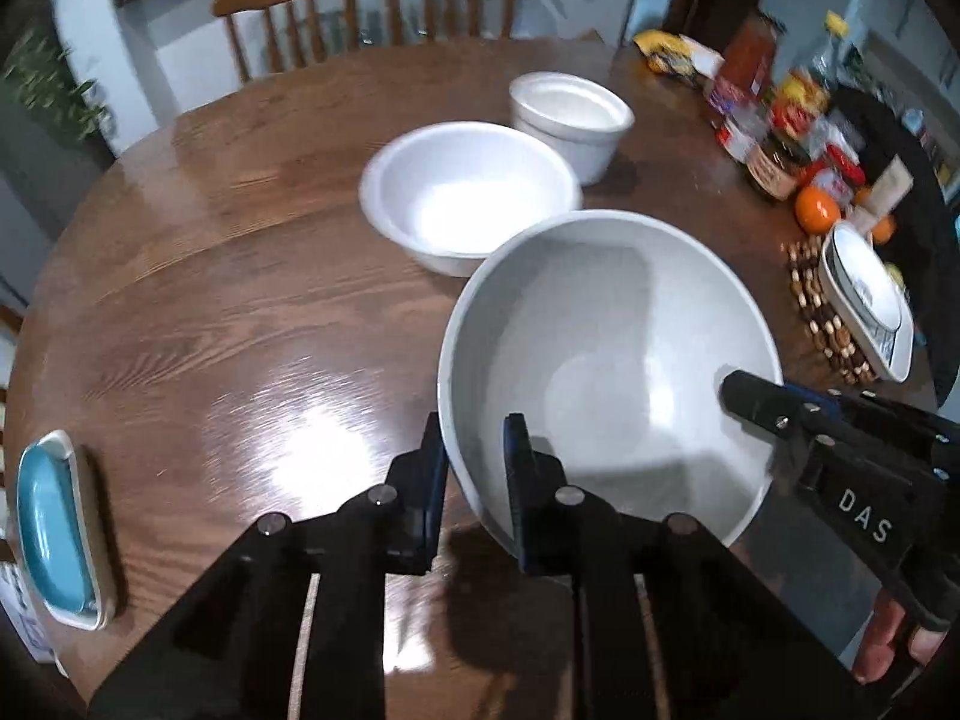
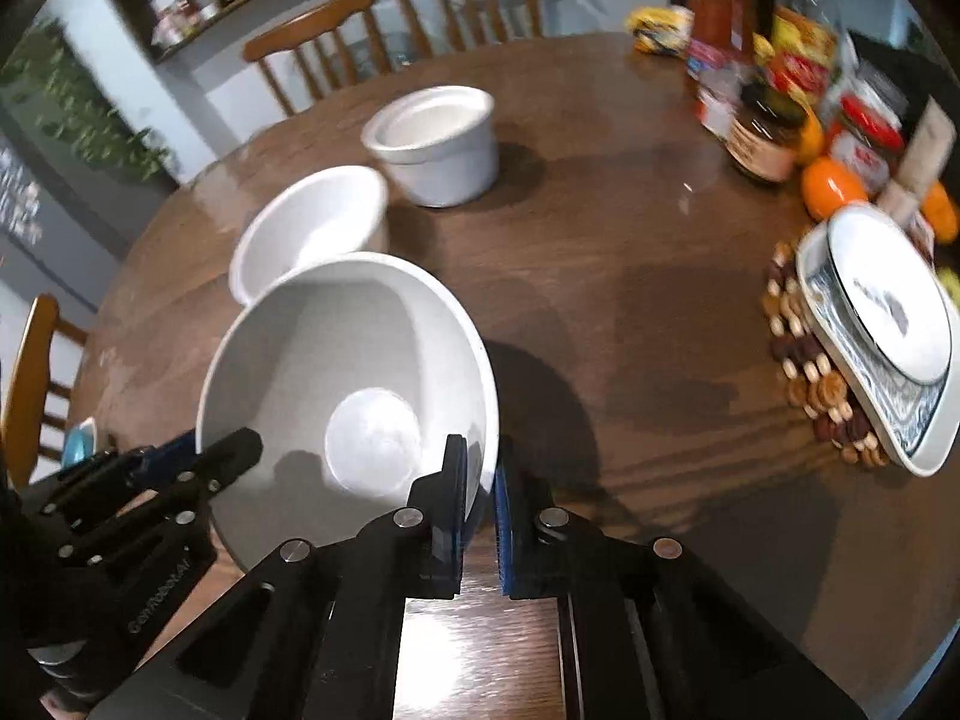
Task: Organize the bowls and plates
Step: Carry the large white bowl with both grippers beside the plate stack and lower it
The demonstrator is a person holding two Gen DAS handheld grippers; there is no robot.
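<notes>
A large white bowl [image 1: 606, 360] is held tilted above the wooden table, gripped on both sides. My left gripper [image 1: 477, 480] is shut on its left rim. My right gripper [image 2: 480, 492] is shut on its right rim; it also shows in the left wrist view [image 1: 756, 402]. The bowl also shows in the right wrist view [image 2: 336, 384]. Behind it sit a wide white bowl [image 1: 468, 192] and a straight-walled white bowl [image 1: 570, 114], seen again in the right wrist view as the wide bowl [image 2: 312, 228] and the straight-walled bowl [image 2: 435, 144].
A stack of patterned plates [image 2: 882, 330] rests on a beaded trivet [image 2: 804, 384] at the right. Jars, oranges and packets [image 1: 780, 120] crowd the far right. A blue dish [image 1: 54, 522] lies at the left edge. Wooden chairs [image 1: 360, 6] stand behind the table.
</notes>
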